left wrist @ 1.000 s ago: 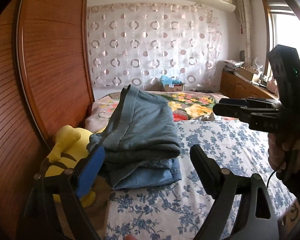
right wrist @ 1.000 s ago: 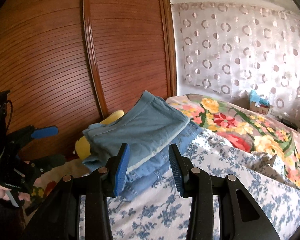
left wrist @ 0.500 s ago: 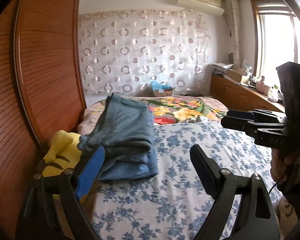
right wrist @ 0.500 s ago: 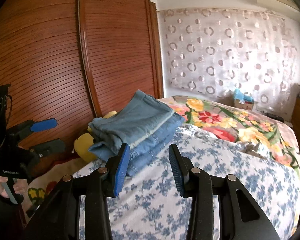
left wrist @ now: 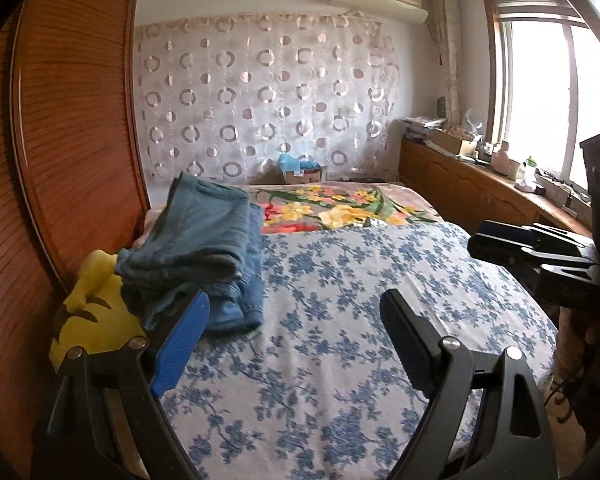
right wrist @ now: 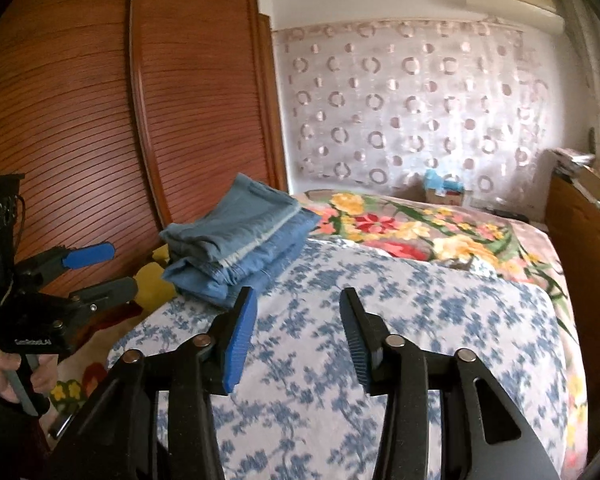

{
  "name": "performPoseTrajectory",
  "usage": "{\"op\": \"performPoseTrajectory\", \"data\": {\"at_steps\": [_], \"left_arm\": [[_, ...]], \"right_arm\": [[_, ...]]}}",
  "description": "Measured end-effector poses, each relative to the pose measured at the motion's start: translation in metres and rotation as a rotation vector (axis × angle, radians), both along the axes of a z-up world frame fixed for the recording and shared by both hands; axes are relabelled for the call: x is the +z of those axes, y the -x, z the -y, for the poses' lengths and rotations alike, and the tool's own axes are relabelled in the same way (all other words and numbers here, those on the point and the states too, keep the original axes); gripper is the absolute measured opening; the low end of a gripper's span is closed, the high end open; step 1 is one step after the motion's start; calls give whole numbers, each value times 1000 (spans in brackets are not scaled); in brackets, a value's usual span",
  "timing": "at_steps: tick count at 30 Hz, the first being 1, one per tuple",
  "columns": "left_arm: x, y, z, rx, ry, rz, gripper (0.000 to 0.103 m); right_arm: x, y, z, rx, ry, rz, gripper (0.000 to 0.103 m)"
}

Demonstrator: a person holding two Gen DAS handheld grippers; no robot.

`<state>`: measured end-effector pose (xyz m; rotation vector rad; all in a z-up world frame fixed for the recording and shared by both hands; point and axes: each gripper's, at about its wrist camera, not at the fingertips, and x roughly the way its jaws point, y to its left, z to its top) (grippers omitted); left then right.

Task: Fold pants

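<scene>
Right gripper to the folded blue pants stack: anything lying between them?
Nothing: the right wrist view shows only bare blue-floral bedsheet between the open right gripper and the stack of folded blue pants.

Only one piece of writing shows — small white lettering on the black body of the left gripper (right wrist: 96,270), seen from the right wrist camera. It is too small and blurred to read with certainty; possibly a brand name.

Both wrist views look low along the bed (left wrist: 340,280) toward the curtain (right wrist: 412,112); each catches the opposite gripper.
</scene>
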<state>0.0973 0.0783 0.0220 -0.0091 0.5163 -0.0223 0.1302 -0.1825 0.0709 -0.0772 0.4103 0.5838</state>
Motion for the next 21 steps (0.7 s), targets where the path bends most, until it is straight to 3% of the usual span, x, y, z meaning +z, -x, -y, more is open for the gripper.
{"op": "performPoseTrajectory", "data": {"at_steps": [13, 21], "left_arm": [[4, 27, 40, -44, 19, 6, 88], [15, 34, 62, -62, 14, 33, 88]], "right_arm": [[3, 64, 15, -154, -19, 0, 75], [11, 95, 13, -222, -25, 28, 79]]}}
